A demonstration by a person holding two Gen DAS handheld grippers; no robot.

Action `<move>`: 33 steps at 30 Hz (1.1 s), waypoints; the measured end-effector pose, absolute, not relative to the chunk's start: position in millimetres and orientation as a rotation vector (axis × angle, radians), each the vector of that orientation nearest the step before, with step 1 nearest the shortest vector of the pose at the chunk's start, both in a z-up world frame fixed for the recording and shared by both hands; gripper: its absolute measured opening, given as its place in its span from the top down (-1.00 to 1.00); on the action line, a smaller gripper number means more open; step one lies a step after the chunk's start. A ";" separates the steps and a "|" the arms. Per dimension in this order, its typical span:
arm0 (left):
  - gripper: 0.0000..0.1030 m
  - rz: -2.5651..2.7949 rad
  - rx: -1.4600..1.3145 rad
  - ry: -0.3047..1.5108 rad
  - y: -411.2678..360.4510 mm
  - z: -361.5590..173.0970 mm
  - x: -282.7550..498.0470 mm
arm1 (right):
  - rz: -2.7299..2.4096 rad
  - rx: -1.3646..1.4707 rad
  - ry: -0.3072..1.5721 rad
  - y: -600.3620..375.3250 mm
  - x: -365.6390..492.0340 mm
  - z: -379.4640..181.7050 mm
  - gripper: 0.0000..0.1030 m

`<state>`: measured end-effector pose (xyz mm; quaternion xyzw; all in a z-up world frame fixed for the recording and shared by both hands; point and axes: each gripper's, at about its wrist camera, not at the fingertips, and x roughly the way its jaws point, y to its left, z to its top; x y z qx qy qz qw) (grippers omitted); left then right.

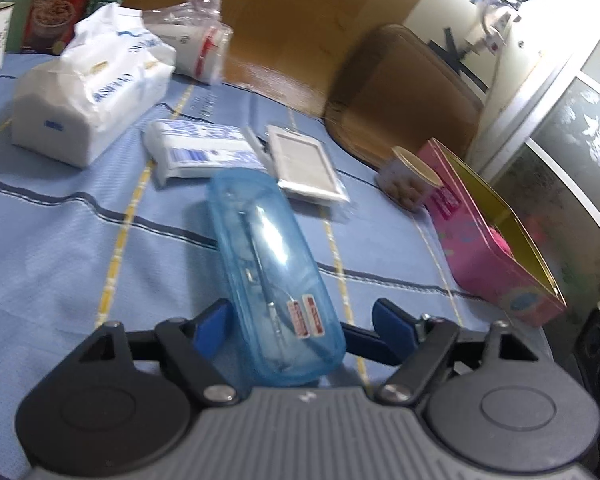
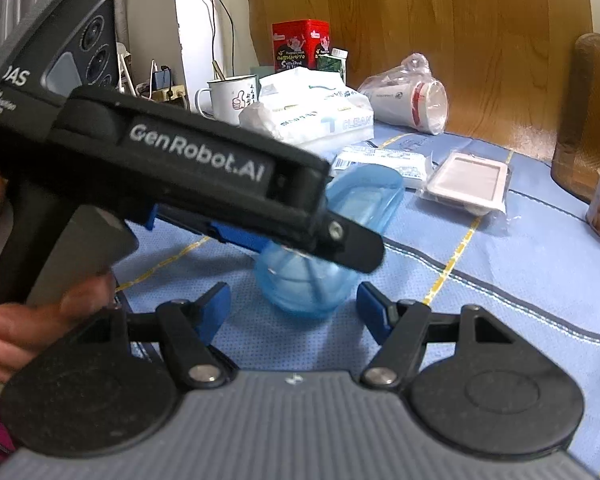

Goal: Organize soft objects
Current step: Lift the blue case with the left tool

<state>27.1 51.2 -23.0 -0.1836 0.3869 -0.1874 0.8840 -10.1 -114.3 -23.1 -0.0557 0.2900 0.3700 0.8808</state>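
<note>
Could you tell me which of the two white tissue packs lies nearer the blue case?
The small flat pack with blue print, just beyond the blue case; the bulky pack sits farther back left.

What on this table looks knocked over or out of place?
The stack of paper cups in a clear bag lies on its side at the table's far edge. The blue plastic case lies askew across the cloth's stripes, between the open left gripper fingers.

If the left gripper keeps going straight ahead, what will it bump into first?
The blue clear case. It already lies between the open fingers of the left gripper and stretches away along its line. Past the case's far end sits a flat framed packet, though how far off is hard to judge.
</note>
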 end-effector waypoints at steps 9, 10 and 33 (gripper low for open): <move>-0.52 -0.400 -0.412 0.810 55.4 -23.2 27.4 | 0.757 -0.112 0.605 -114.2 -11.6 -23.4 -0.41; -0.52 -0.400 -0.411 0.810 55.3 -23.2 27.3 | 0.756 -0.112 0.605 -113.8 -11.5 -23.3 -0.41; -0.72 -0.420 -0.415 0.784 57.1 -14.8 37.3 | 0.714 -0.101 0.601 -116.2 -9.1 -21.7 -0.48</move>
